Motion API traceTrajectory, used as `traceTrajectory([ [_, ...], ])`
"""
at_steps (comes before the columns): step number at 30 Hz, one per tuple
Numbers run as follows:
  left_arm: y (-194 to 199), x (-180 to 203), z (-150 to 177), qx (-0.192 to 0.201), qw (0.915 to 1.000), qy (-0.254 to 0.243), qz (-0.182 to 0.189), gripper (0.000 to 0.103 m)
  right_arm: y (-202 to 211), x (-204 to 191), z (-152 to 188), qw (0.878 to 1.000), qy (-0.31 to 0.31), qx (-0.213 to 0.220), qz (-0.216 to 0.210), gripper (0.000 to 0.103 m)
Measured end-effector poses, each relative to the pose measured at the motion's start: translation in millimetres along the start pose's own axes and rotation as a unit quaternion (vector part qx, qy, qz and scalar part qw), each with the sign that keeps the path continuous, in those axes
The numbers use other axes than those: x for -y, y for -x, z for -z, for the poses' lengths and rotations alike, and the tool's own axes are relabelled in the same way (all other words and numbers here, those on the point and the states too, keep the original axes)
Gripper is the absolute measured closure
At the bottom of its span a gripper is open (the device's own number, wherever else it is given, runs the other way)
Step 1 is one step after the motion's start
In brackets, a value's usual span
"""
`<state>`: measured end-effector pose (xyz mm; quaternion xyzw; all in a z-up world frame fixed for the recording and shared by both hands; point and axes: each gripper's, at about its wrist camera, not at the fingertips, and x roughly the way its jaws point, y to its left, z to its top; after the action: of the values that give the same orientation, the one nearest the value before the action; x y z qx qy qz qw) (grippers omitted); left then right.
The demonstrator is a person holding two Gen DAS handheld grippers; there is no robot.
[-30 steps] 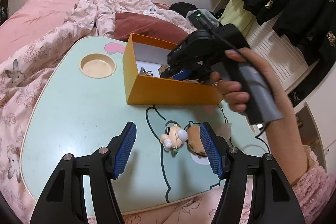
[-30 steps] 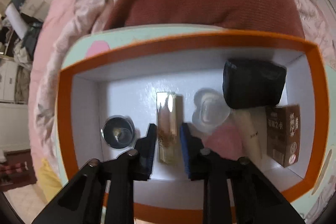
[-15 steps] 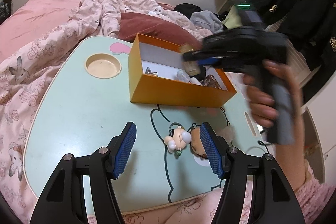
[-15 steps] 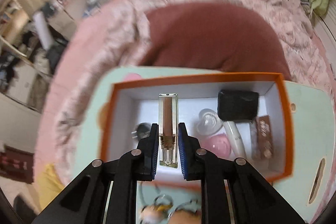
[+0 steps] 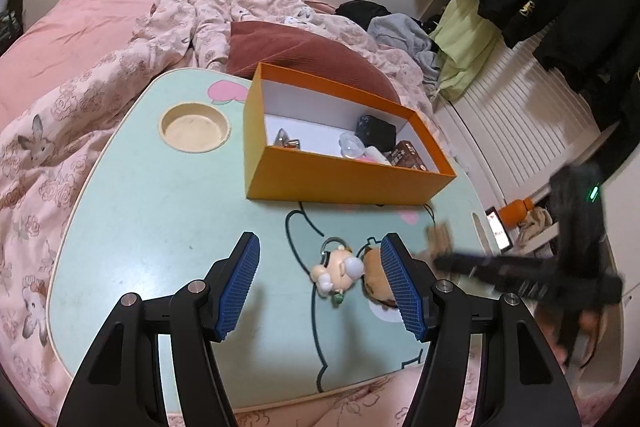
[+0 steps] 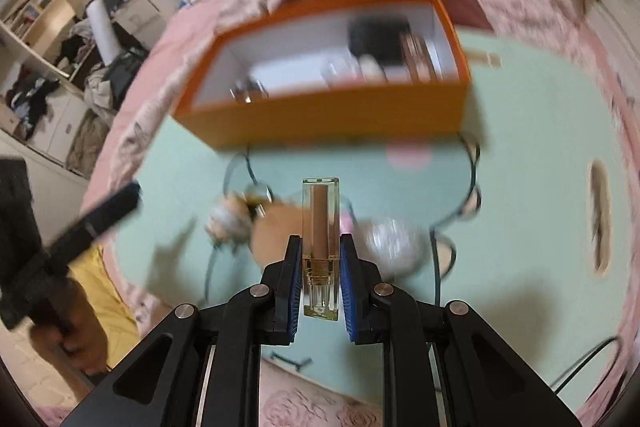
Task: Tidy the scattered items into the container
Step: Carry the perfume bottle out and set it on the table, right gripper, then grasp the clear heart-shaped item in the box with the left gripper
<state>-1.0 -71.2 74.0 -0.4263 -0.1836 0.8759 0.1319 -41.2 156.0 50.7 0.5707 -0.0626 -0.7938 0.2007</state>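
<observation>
Scanning left to right: left gripper (image 5: 320, 287) empty, jaws apart, over two small figurines (image 5: 340, 271) not yet boxed. Orange box (image 5: 340, 179) holds several items already. Right gripper (image 6: 320, 287) clamped on clear lip-gloss tube (image 6: 320, 223), outside the box, above the table (image 5: 160, 207).

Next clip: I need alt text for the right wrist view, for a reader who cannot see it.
The right gripper is shut on a clear rectangular lip gloss tube with a brown core, held above a mint-green table. Behind it, blurred, sits an open orange cardboard box holding small items, with two small figurine toys on the table in front.
</observation>
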Motion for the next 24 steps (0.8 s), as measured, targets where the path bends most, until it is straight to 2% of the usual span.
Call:
traceTrajectory([
  [7,-8,20,-15,-0.006,0.9998,-0.016,-0.006,0.039,-23,12,11,1.0,-0.003,-0.005,0.023,0.086],
  [11,-18,25,-29,-0.015,0.9996,-0.017,-0.015,0.039,-19,13,14,1.0,0.001,0.017,0.023,0.084],
  [14,-29,29,-47,-0.027,0.9989,-0.022,-0.03,0.039,-9,17,19,0.998,-0.001,0.056,0.023,0.074],
  [16,-40,35,-63,-0.04,0.9979,-0.025,-0.045,0.039,2,20,22,0.996,-0.006,0.082,0.023,0.064],
  [21,-91,49,-99,-0.09,0.9948,-0.032,-0.034,0.039,14,25,23,0.994,-0.02,0.101,0.022,0.064],
  [24,-133,64,-111,-0.129,0.987,-0.058,-0.076,0.04,13,29,23,0.995,-0.029,0.094,0.011,0.064],
])
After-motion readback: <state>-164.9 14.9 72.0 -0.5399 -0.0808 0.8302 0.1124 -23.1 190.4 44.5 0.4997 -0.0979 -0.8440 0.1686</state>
